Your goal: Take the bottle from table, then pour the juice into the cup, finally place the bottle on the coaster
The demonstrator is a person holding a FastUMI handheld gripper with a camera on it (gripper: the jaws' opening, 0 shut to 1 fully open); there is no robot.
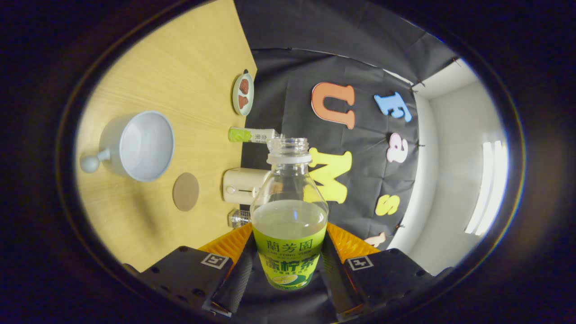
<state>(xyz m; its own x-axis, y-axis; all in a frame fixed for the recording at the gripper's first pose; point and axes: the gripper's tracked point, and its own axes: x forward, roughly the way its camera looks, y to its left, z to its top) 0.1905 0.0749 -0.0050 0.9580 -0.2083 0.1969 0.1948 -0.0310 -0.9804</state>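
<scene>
Pale wooden tabletop (180,67) meets the booth's black cloth wall. Gripper (288,265) is clenched on the bottle (289,216), both fingers pressing its green label, which carries Chinese characters I can't read clearly. Uncapped and clear, the bottle is partly full of cloudy pale juice. Out around ten o'clock from its neck sits a white cup (139,146) with a knobbed handle; the round brown coaster (186,191) lies closer, near nine o'clock. A small dish (243,93) sits by the wall.
</scene>
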